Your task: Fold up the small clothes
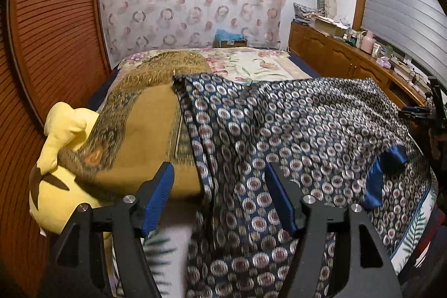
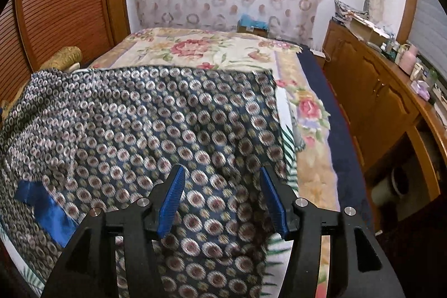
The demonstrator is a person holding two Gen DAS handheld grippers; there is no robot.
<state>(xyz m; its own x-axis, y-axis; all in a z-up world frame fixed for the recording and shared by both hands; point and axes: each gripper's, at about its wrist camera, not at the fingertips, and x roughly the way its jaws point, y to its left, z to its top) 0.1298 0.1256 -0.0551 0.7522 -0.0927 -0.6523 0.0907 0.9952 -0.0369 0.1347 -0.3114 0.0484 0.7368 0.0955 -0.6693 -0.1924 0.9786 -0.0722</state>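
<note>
A dark blue garment with a ring pattern [image 1: 293, 130] lies spread across the near end of the bed, its near part hanging over the edge; it also shows in the right wrist view [image 2: 139, 124]. A plain blue strip [image 1: 374, 180] lies on it near the right, and shows in the right wrist view [image 2: 44, 208]. My left gripper [image 1: 220, 172] is open just above the garment's left near part, holding nothing. My right gripper [image 2: 220, 172] is open just above the garment's right near part, holding nothing; it shows at the right edge of the left wrist view [image 1: 427, 113].
An ochre folded cloth [image 1: 145, 130] lies left of the garment, over a yellow plush toy [image 1: 56, 180]. A floral bedspread [image 2: 201, 46] covers the bed. A wooden sideboard [image 2: 371, 91] with clutter runs along the right. A slatted wooden door [image 1: 56, 32] stands at the left.
</note>
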